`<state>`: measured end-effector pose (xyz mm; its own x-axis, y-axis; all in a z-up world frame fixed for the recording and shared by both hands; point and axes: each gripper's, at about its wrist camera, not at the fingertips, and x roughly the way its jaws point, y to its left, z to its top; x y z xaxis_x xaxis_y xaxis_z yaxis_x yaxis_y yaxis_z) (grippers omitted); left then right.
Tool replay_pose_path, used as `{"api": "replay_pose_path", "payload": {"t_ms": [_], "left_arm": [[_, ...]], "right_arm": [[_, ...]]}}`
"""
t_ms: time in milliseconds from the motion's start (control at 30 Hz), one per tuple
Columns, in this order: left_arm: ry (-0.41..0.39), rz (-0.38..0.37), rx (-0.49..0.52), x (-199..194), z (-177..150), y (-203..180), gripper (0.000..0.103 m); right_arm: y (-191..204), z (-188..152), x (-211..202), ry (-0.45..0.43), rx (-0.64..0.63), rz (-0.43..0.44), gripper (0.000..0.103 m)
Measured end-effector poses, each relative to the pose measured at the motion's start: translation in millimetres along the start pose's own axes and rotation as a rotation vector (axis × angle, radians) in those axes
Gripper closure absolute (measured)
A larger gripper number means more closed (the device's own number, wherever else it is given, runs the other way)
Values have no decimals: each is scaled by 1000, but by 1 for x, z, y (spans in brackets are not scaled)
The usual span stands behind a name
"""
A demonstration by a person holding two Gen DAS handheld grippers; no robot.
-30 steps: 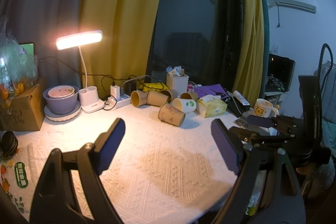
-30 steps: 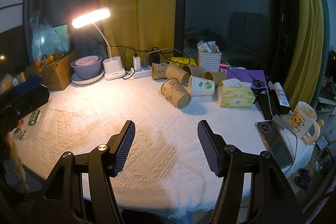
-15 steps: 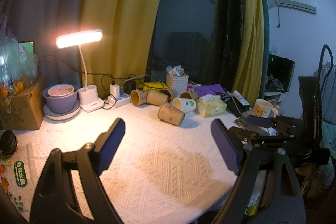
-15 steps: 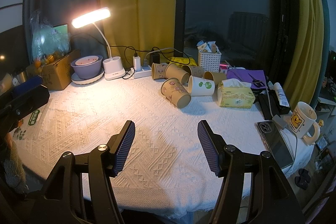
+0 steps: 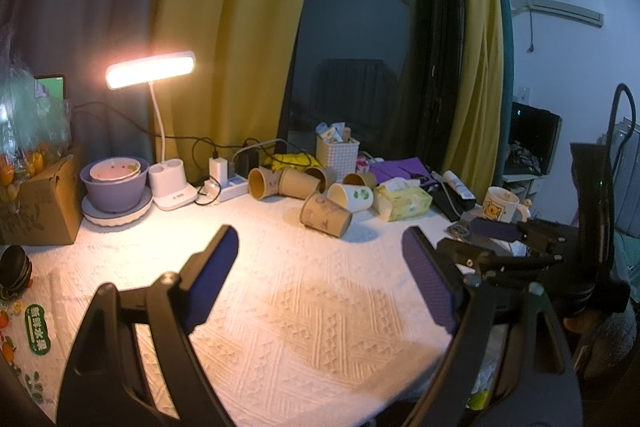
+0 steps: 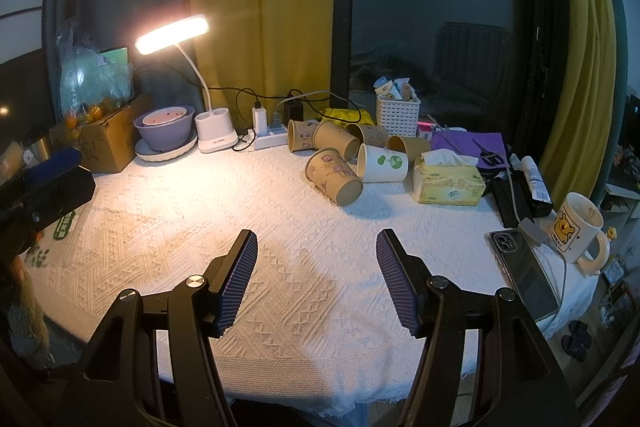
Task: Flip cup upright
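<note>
1. At the table's near edge, my left gripper (image 5: 320, 259) and right gripper (image 6: 317, 263) hang spread, holding nothing.
2. The nearest brown cup (image 6: 334, 177) lies on its side, well ahead, touching the white cup (image 6: 382, 163).

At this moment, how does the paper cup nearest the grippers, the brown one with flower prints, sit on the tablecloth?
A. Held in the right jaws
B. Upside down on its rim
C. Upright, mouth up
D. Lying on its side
D: the flower-print cup lies on its side on the tablecloth, apart from the right gripper and the left gripper, both open and empty.
</note>
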<state>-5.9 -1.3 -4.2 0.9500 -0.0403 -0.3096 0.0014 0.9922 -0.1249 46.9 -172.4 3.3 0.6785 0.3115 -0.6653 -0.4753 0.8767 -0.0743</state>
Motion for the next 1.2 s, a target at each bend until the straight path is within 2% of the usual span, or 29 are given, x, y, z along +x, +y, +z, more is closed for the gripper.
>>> {"api": "replay_pose_path", "payload": {"t_ms": [667, 900, 1200], "left_arm": [[11, 1, -10, 1, -4, 2, 18], [67, -2, -26, 22, -7, 10, 18], [198, -37, -14, 84, -6, 15, 18]], "right_arm": [[0, 0, 2, 4, 0, 1, 38], [-4, 0, 17, 34, 4, -5, 38], [-25, 1, 65, 105, 32, -21, 38]]}}
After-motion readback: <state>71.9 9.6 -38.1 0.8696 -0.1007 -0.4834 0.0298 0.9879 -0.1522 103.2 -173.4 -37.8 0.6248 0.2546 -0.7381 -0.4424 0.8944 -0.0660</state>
